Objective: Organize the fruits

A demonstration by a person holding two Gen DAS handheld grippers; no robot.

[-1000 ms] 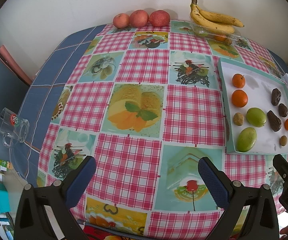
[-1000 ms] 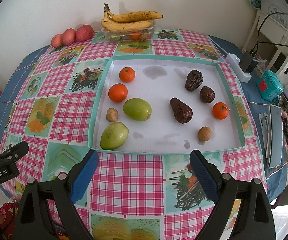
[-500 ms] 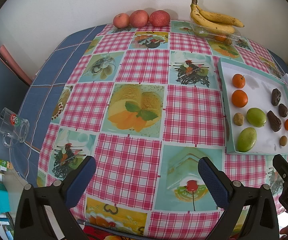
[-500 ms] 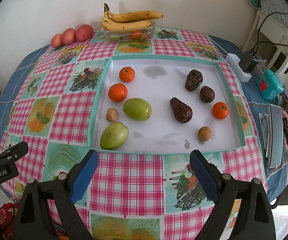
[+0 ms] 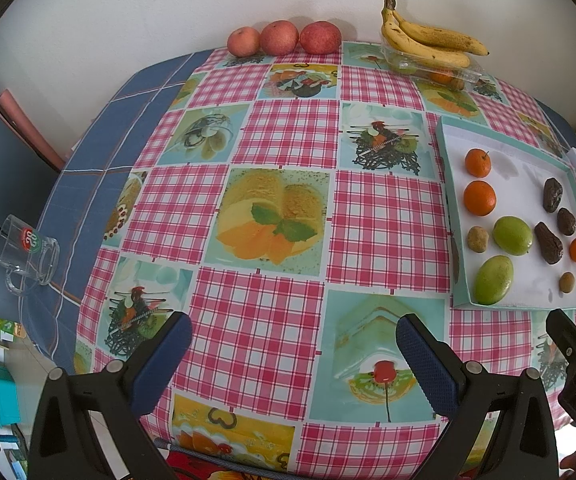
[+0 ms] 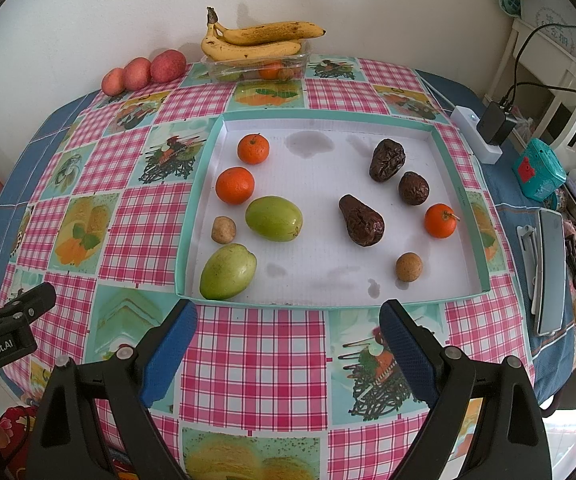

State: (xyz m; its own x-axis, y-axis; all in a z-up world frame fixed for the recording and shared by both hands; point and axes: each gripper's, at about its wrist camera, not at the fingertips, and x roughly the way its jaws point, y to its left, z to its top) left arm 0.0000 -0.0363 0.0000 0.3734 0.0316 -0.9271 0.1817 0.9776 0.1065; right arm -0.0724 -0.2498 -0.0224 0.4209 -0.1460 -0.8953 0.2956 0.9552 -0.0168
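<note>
Your left gripper (image 5: 293, 354) and right gripper (image 6: 288, 340) hover with jaws wide and empty, while the tray (image 6: 327, 114) keeps mixed fruits loosely spread, easy to reach.

A clear glass mug with a red and green logo (image 5: 28, 254) lies on its side at the left edge of the round table, on the blue cloth (image 5: 100, 132) that shows beside the pink checked oilcloth with dessert pictures (image 5: 288, 216). At the table's right side a white power strip (image 6: 475, 134) carries a black plug adapter (image 6: 495, 123). Near it sit a small teal box (image 6: 539, 174) and what may be a grey phone (image 6: 549, 276).
</note>
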